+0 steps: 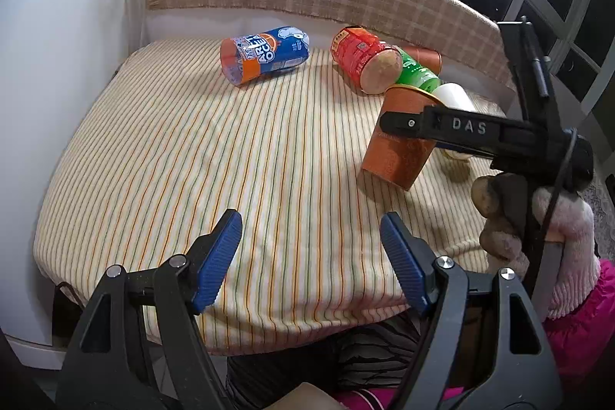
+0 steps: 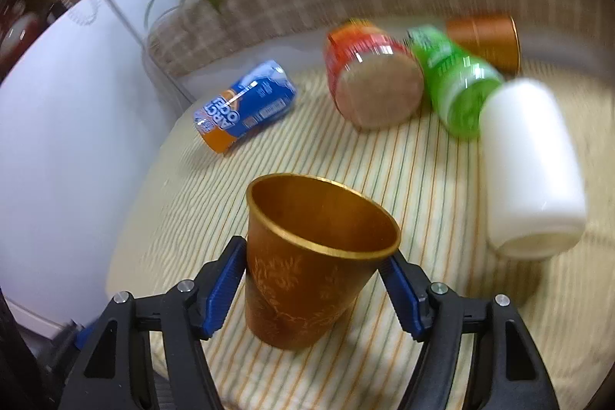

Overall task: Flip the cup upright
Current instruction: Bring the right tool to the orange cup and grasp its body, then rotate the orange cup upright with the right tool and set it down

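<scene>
From our right wrist camera we look into the open mouth of the copper-orange metal cup with a gold rim (image 2: pixel 319 256), tilted a little and held mouth-up between the blue ribbed pads of our right gripper (image 2: pixel 313 283), which press on both its sides over the striped cream tablecloth (image 2: pixel 384 160). Only the left wrist view shows that gripper from the side, its black finger crossing the cup wall, with the gloved hand (image 1: pixel 538 229) behind it. It also shows our left gripper (image 1: pixel 311 256) spread wide with nothing in it, low over the near cloth. The right view is motion-blurred, so labels read poorly there. Lying behind are a blue and orange can (image 2: pixel 246 106), a red jar (image 2: pixel 369 79), a green bottle (image 2: pixel 453 79), a white cylinder (image 2: pixel 530 168) and a second copper cup (image 2: pixel 488 39), which is mostly hidden in the left view.
</scene>
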Available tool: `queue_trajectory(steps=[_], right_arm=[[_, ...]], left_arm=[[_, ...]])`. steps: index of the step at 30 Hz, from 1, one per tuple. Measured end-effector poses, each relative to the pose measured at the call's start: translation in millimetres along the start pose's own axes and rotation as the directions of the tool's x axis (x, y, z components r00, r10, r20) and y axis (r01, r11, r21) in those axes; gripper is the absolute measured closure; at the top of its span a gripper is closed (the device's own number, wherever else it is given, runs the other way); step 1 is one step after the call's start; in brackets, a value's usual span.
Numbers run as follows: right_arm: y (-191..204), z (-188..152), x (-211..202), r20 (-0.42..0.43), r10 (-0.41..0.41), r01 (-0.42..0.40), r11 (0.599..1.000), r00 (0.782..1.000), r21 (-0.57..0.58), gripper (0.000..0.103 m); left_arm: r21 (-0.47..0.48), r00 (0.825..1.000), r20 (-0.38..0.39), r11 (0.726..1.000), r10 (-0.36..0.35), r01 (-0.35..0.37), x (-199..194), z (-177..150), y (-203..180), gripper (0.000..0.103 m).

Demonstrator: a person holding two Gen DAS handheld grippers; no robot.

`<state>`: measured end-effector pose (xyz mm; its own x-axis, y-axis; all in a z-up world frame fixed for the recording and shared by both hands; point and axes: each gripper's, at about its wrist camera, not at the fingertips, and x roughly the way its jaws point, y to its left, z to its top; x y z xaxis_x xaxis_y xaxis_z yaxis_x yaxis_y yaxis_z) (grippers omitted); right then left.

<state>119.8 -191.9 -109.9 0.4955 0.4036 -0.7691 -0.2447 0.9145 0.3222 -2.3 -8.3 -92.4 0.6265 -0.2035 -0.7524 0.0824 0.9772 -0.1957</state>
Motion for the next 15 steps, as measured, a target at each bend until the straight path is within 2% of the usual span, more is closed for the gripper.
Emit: queue_trajectory(steps=[6, 15], right_arm=[[17, -3, -9, 0.101, -0.108, 0.123, 0.980, 0.989, -0.157, 0.033], [33, -11, -4, 0.237, -0.235, 0.305, 0.894, 0.943, -0.328, 0.033]], left_arm=[[-0.010, 1.000, 0.012, 1.000, 0.009, -0.009, 0, 3, 3, 0.026], [-0.033, 1.000, 0.018, 0.999, 0.018, -0.017, -2, 3, 13, 0.026]])
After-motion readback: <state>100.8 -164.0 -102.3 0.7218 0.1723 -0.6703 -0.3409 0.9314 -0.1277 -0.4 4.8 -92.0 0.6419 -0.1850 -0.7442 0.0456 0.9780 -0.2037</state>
